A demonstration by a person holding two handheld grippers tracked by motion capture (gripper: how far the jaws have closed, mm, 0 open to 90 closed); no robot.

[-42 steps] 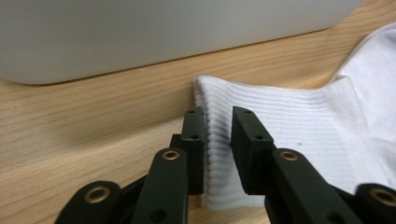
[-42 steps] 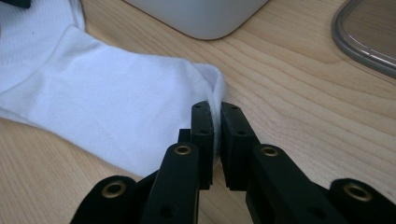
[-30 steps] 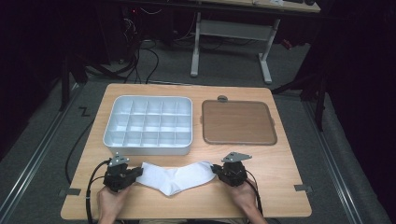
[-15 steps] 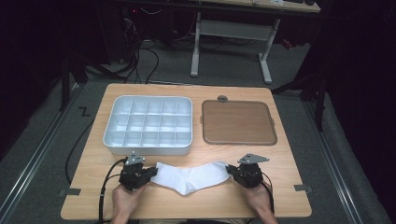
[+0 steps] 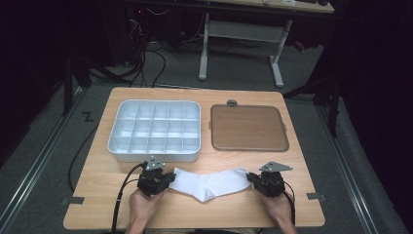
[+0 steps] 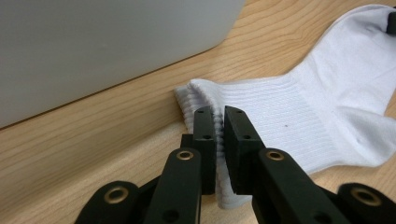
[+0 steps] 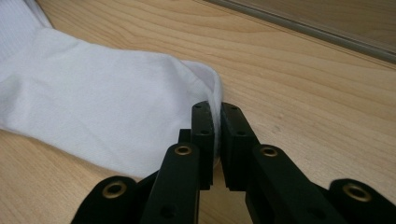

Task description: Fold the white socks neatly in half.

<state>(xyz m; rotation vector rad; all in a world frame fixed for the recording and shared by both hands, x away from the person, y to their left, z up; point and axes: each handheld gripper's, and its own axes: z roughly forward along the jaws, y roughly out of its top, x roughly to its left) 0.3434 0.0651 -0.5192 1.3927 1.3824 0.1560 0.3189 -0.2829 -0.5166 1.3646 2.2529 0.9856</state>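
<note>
A white sock [image 5: 212, 184] lies flat on the wooden table [image 5: 243, 161] near its front edge, bent at the heel. My left gripper [image 5: 168, 178] is shut on the ribbed cuff [image 6: 210, 100] at the sock's left end; the cloth is pinched between the black jaws. At the other end my right gripper [image 5: 251, 178] is shut on the toe [image 7: 205, 74]. The sock [image 7: 93, 102] stretches between the two grippers [image 6: 218, 112] [image 7: 216, 107]. A hand holds each gripper from the bottom of the high view.
A white compartment tray [image 5: 155, 130] stands behind the left gripper, its wall [image 6: 93, 46] close beside the cuff. A brown flat lid or board [image 5: 248, 127] lies at the back right. Cables trail from both grippers. Table legs and floor cables lie beyond.
Both grippers have moved to the right along the front of the table, carrying the sock with them, still pinched at both ends.
</note>
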